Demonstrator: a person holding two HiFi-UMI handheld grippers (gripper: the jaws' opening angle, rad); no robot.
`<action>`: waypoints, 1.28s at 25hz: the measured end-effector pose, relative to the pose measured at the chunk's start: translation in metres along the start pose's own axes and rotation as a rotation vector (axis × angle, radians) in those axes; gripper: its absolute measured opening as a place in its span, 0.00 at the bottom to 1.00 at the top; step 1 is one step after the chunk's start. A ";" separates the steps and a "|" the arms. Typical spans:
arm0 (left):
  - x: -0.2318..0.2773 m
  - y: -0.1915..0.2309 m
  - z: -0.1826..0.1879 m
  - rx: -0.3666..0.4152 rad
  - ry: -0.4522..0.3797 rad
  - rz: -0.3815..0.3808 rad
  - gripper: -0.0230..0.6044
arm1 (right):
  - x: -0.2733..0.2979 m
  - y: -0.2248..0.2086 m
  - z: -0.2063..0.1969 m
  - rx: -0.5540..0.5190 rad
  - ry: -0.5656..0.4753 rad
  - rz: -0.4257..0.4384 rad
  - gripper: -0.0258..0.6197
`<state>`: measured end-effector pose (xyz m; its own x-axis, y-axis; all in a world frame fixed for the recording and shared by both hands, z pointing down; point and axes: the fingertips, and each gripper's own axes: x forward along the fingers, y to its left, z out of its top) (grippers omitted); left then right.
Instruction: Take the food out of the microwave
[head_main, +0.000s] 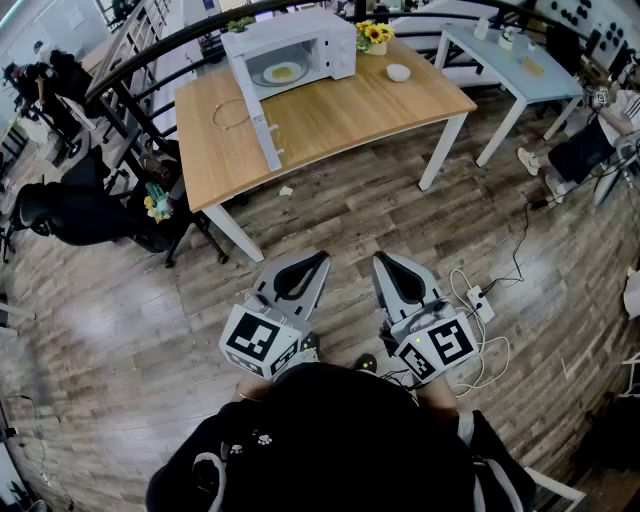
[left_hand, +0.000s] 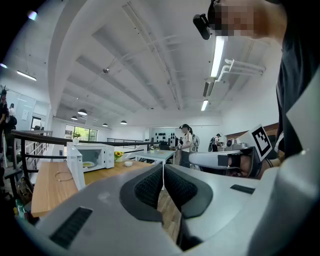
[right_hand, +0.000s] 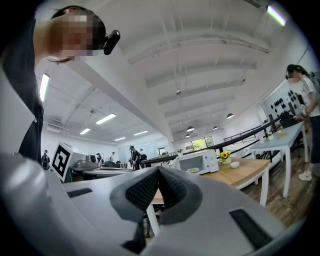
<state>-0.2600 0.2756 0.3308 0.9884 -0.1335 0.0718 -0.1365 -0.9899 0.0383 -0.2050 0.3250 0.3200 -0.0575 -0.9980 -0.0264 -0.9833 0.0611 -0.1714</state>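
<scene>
My left gripper (head_main: 316, 260) is pinched fully together with nothing between the pads. My right gripper (head_main: 386, 260) looks the same, with its tips meeting and empty. I hold both level, side by side in front of my body, over the wood floor (head_main: 120, 330) and well short of the table (head_main: 330, 120).

On the far part of that table sits the microwave (head_main: 310, 40), its door (head_main: 262, 125) swung wide open toward me on the left side. Inside, a plate (head_main: 267, 75) lies flat with the food (head_main: 284, 71) on it. The food is round and yellow, but from here it is too small to say whether it is an egg or something else. A bowl (head_main: 398, 72) and flowers (head_main: 374, 35) stand just right of the microwave, and a thin ring (head_main: 232, 113) lies on the tabletop left of the door.

The job has not really begun. As I judge it, the step in hand is to get up to the table. I should approach on the right of the open door so it does not block my arm. I should spread one gripper's jaws before it enters the cavity and go in level and low. Then I take the plate by its near rim, not the food, and draw it straight out without tilting. The bowl and flowers sit close to that path, so I should keep clear of them.
</scene>
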 end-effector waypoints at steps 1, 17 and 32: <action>0.000 -0.001 0.000 0.001 0.000 -0.001 0.06 | -0.001 0.000 -0.001 -0.001 0.000 0.001 0.04; 0.027 -0.045 0.000 0.024 -0.008 -0.031 0.06 | -0.045 -0.033 0.001 0.015 -0.025 -0.050 0.04; 0.053 -0.096 -0.015 0.032 0.035 -0.042 0.06 | -0.096 -0.066 -0.010 0.022 -0.011 -0.059 0.04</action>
<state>-0.1951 0.3637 0.3460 0.9903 -0.0911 0.1052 -0.0926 -0.9956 0.0101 -0.1367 0.4165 0.3439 0.0026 -0.9997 -0.0259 -0.9810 0.0025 -0.1941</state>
